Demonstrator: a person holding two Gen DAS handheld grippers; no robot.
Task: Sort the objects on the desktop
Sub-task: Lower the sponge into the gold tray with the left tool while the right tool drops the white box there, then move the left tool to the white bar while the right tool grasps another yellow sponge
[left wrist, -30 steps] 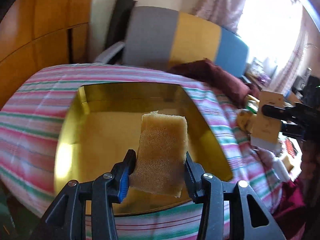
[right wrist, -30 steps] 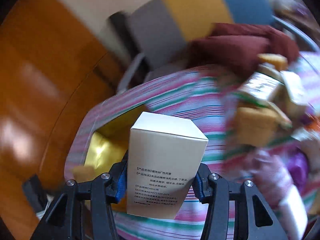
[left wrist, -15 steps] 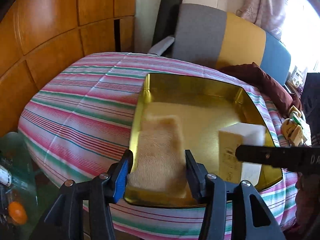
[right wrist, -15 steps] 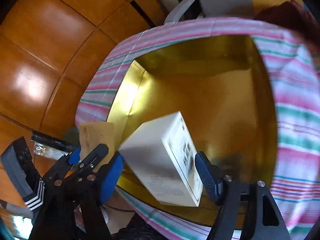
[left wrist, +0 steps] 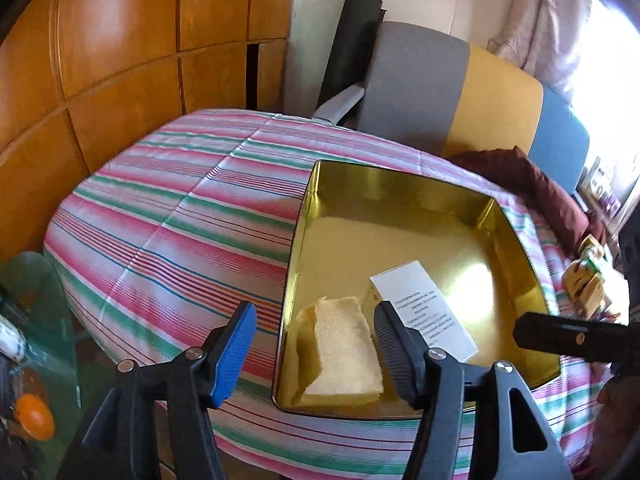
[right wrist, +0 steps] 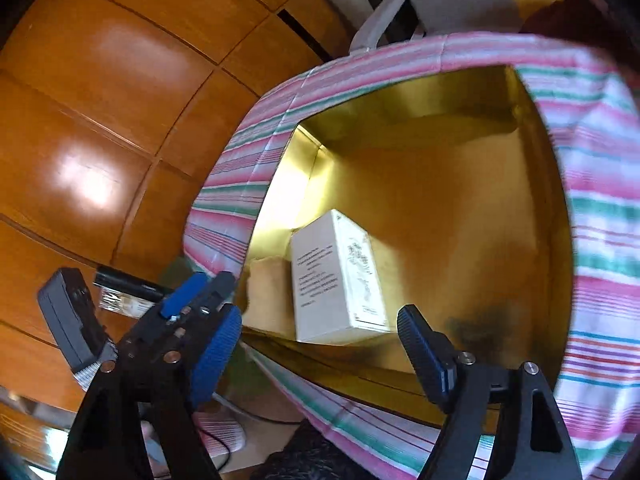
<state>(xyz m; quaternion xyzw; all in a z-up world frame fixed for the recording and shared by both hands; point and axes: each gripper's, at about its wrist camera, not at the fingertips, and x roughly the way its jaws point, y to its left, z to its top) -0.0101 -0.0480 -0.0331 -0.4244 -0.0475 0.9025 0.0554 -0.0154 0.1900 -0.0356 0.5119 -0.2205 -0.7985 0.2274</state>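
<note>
Right wrist view: white box [right wrist: 338, 280] bears small unreadable print.

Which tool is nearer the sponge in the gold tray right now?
Left. The left tool, jaws opening, sits just above the sponge at the gold tray edge. The right tool, also opening, faces the white box beside it.

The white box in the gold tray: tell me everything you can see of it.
The white box is a tall carton, seemingly cardboard, lying on its side on the floor of the gold tray, near the front corner. One broad face carries small black print; another shows a faint pale pattern. It lies right beside the yellow sponge, apparently touching it. Neither gripper presses on it; the right gripper is opening above it.
</note>
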